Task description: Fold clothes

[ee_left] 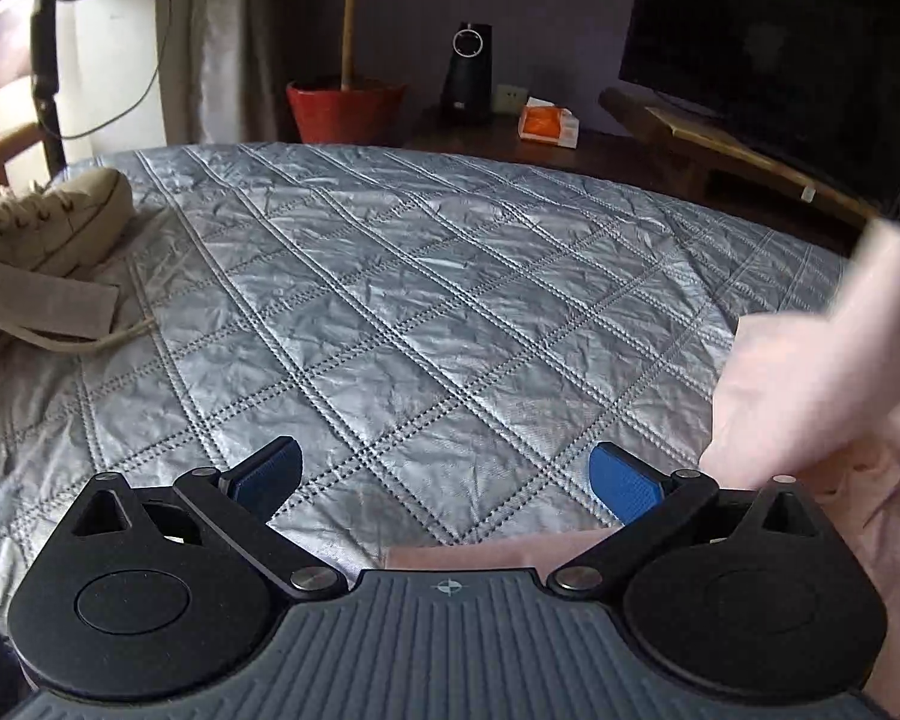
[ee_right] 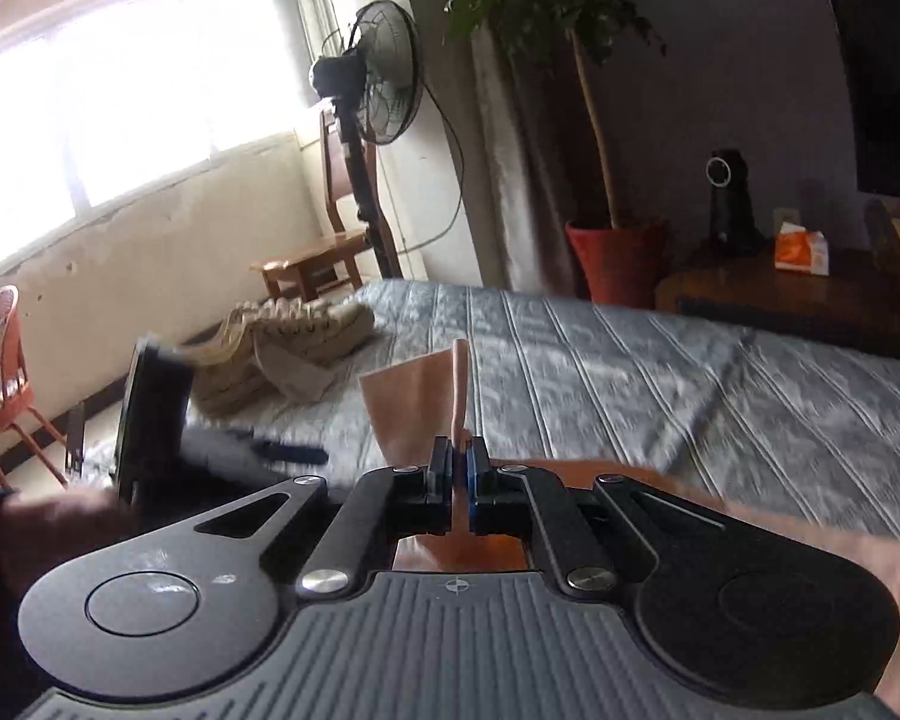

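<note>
The task looked barely begun. The pink garment (ee_left: pixel 810 396) was still a loose, unfolded bunch at about three to four o'clock in the left wrist view, part of it lifted off the grey quilted bedspread (ee_left: pixel 390 312) and blurred, part trailing under the tool toward six o'clock. The right gripper (ee_right: pixel 458 468) was clenched on an edge of that garment (ee_right: pixel 414 402): its jaws were pressed together with a flap of pink cloth standing up between them toward twelve o'clock. The left gripper (ee_left: pixel 447 474) was released, its blue pads (ee_left: pixel 621 480) spread wide over bare quilt with nothing between them. No crease or neat fold showed anywhere. By my judgement the cloth still had to be spread flat, and every fold remained to be made. A pile of beige clothing (ee_left: pixel 48 240) lay at nine to ten o'clock, apparently also untouched.
</note>
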Available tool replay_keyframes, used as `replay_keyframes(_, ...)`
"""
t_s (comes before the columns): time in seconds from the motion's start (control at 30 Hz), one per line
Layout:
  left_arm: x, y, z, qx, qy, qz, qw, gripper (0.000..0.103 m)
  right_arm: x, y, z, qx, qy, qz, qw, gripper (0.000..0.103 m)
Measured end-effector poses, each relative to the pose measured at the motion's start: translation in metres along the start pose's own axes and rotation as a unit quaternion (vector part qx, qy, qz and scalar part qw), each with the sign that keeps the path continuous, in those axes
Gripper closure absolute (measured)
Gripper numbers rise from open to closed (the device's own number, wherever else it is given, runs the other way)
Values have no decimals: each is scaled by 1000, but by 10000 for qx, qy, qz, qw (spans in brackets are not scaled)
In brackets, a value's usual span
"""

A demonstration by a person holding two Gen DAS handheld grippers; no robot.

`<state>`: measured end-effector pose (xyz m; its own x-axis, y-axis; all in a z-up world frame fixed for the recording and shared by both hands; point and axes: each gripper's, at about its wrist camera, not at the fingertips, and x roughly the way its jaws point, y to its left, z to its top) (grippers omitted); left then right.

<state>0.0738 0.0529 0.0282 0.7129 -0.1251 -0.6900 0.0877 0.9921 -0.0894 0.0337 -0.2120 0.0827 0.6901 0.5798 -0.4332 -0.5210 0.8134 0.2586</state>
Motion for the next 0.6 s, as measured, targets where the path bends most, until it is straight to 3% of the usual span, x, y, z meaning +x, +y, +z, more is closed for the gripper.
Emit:
replay_keyframes(0.13,1,2,3,-57,-81,45,9999,0,-7,1,-22,139,-73,-25,9999,97)
replay_keyframes(0.23,4,1,5,-31,-56,11,10000,0,-9,6,-38,206,-116,242,9994,97)
replay_keyframes(0.4,7,-5,7,74,-71,-62,9999,0,-6,24,-50,-238,237,270,9991,97)
replay_keyframes(0.6,3,-5,10,176,-170,-424,9988,0,-7,33,-60,-512,288,108,9982,97)
